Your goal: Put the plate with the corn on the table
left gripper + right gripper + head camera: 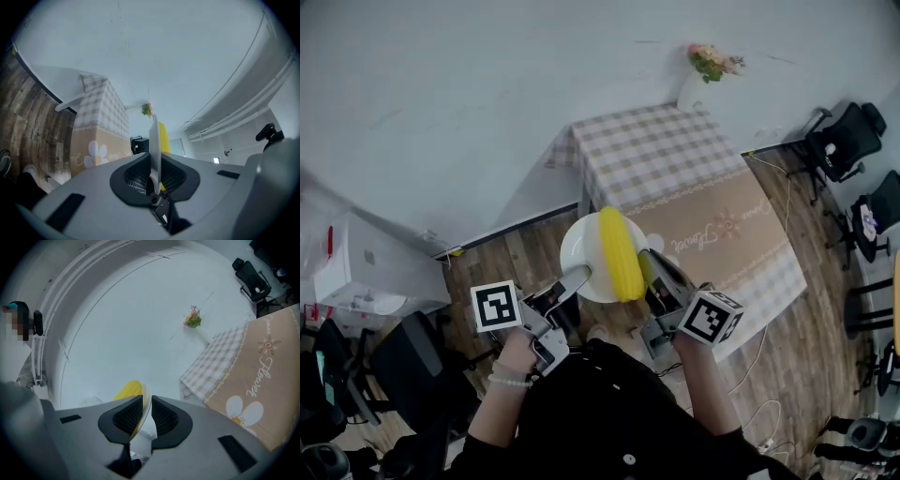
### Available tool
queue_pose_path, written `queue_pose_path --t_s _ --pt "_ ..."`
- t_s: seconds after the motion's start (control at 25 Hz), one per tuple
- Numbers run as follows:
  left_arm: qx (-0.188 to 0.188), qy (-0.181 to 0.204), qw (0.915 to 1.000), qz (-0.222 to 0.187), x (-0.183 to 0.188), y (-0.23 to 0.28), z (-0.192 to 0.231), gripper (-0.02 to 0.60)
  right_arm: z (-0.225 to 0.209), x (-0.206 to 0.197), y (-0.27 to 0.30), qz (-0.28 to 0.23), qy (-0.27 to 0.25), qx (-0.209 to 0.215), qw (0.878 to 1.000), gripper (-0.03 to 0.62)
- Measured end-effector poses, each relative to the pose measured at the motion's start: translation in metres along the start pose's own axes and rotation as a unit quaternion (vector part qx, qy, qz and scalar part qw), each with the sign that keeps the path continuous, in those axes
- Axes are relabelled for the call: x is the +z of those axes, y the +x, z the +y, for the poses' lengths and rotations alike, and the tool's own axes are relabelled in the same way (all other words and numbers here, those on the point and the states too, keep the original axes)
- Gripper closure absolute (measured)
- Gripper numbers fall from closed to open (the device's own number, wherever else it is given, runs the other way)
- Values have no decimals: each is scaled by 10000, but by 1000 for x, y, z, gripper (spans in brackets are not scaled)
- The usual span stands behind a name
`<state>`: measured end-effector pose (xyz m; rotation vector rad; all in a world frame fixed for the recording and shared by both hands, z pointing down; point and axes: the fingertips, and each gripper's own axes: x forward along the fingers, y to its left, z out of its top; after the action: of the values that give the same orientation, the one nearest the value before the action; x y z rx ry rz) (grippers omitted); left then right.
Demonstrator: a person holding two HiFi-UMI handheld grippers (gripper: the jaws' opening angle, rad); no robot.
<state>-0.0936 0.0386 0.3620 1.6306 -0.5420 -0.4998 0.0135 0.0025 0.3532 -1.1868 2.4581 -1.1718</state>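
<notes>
Left gripper (579, 279) and right gripper (649, 274) in my hands each pinch the plate (579, 246) rim (opposite sides), corn (621, 251) lying on it. Plate is in the air, off the near corner of the table (694, 169); flowers (711, 62) at the table's far end.

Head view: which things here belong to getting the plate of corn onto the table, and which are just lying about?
In the job:
plate, gripped at its rim by the left tongs and the right tongs
corn lying on it
checked table

Lying about:
flowers at the table's far corner
black chairs on the right
</notes>
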Motion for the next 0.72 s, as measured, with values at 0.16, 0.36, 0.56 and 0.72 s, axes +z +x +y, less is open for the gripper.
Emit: queue_pose_path --t_s 0.16,0.36,0.56,0.72 --pt "2 41 10000 -79 5 13 -1 543 -9 11 5 67 -39 42 10000 507" --pt "52 45 9999 -156 10 29 3 543 -21 23 11 152 -49 85 9998 507" --pt "101 65 9997 -225 12 57 5 543 -43 41 12 218 -23 86 9997 507" --pt "133 78 9996 -253 12 62 7 543 -48 44 13 257 -45 108 9996 507"
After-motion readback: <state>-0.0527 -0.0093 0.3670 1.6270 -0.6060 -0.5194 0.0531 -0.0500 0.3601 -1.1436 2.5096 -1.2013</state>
